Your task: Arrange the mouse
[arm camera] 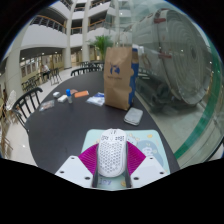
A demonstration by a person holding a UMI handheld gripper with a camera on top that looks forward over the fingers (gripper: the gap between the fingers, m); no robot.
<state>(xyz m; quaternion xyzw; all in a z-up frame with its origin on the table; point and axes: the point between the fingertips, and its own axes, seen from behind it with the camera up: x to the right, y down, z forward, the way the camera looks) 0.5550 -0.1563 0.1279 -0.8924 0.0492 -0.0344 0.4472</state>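
Note:
A white mouse with a honeycomb-holed shell sits between my gripper's two fingers, and both magenta pads press against its sides. It is over a pale mouse mat with a printed pattern, which lies on the near part of the round dark table. I cannot tell whether the mouse rests on the mat or hangs just above it.
A brown paper bag stands upright beyond the mat at the table's middle. A small pale flat thing lies by its base. Small blue and orange items lie at the far left. Dark chairs stand around the table.

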